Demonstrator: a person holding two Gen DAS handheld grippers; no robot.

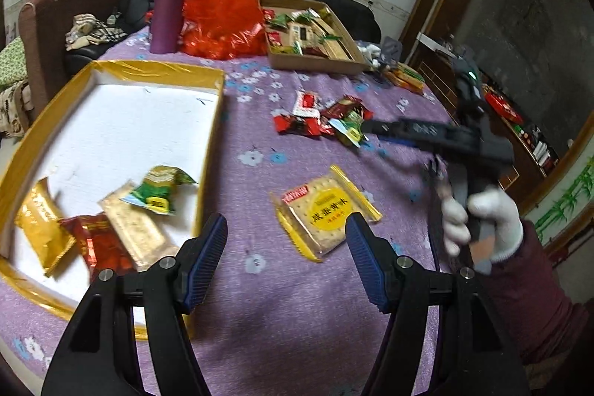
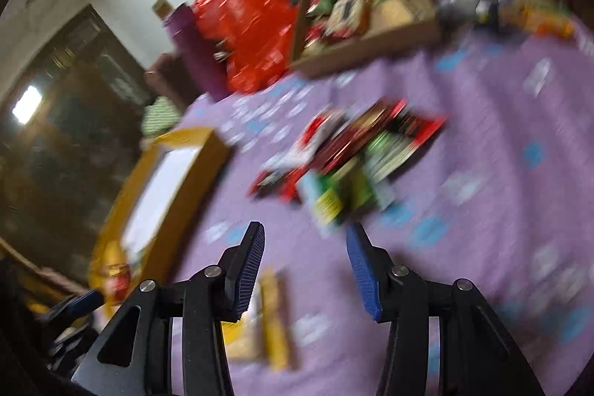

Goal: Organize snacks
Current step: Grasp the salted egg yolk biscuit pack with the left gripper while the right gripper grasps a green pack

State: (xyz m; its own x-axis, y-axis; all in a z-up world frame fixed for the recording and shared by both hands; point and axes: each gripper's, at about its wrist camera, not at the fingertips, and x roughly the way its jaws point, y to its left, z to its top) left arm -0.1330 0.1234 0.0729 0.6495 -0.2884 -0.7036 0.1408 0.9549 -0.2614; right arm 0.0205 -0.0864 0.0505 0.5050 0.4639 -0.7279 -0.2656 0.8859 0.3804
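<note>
A yellow-rimmed white box [image 1: 213, 121] lies at the left and holds several snack packets [image 1: 111, 229]. A clear cracker packet [image 1: 326, 214] lies on the purple cloth, just past my open, empty left gripper [image 1: 286, 258]. A pile of red and green snacks [image 1: 323, 121] lies farther off. In the left wrist view my right gripper [image 1: 375, 127], held by a gloved hand, points at that pile. The right wrist view is blurred: my right gripper [image 2: 304, 266] is open and empty, close to the snack pile [image 2: 349, 154]. The yellow box also shows in the right wrist view [image 2: 196, 166].
A cardboard tray [image 1: 315, 64] of snacks stands at the back, with a red plastic bag [image 1: 222, 10] and a purple cylinder [image 1: 169, 2] to its left. More packets [image 1: 404, 78] lie near the table's right edge. A sofa stands behind the table.
</note>
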